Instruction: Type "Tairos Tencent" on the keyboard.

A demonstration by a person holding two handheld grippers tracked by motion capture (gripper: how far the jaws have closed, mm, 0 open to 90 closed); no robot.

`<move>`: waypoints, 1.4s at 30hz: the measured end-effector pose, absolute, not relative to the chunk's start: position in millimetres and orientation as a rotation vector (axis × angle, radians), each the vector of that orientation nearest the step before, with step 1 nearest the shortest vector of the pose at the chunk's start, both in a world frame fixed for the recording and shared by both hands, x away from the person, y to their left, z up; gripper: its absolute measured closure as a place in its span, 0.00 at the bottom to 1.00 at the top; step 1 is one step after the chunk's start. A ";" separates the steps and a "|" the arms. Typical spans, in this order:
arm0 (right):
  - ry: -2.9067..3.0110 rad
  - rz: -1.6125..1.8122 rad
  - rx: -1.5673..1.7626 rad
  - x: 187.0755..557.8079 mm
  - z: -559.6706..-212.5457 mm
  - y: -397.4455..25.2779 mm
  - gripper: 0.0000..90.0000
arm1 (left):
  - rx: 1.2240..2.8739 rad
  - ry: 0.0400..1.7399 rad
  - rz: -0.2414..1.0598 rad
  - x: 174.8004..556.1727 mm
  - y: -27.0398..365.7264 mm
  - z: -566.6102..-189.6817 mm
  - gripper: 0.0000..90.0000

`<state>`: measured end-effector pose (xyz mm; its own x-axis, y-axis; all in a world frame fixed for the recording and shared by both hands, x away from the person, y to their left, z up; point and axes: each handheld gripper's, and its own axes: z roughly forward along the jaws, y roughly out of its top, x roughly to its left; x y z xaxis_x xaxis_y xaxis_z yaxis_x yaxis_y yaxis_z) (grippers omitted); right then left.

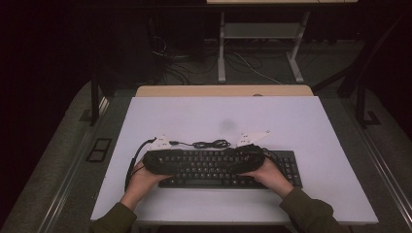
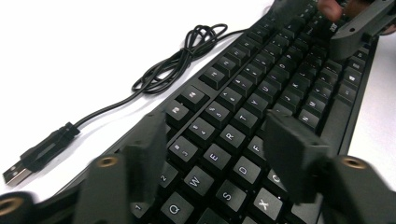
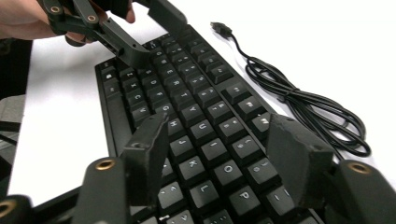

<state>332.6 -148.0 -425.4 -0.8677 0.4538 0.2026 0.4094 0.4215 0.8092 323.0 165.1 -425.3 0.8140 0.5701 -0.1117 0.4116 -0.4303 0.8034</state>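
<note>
Black plastic, wide and flat, the keyboard (image 1: 228, 169) is lying across the near part of the white table (image 1: 311, 126), with its cord (image 1: 209, 144) coiling loosely just behind it. The left gripper (image 2: 219, 154) is hovering over the letter keys at one end, jaws spread and pinching nothing; the right gripper (image 3: 217, 154) is doing the same at the other end. I am judging the board as stiff, fairly light and smooth-edged, with keys that would give under pressure. Gripping its front and back edges near both ends looks safest, while minding the trailing cord and its plug (image 2: 18, 171).
</note>
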 end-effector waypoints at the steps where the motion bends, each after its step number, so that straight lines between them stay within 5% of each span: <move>1: 2.611 1.467 0.790 332.3 -425.3 -147.2 0.45 | 2.083 0.725 0.223 322.9 165.2 -425.2 0.37; 14: 2.674 1.453 0.728 325.7 -426.9 -132.6 0.84 | 2.067 0.770 0.255 323.8 166.4 -426.1 0.10; 19: 2.711 1.428 0.691 323.0 -429.3 -126.2 0.98 | 2.061 0.769 0.257 323.8 166.8 -425.8 0.08; 42: 2.776 1.388 0.634 316.2 -438.3 -107.1 0.99 | 2.063 0.762 0.243 323.2 165.0 -427.7 0.09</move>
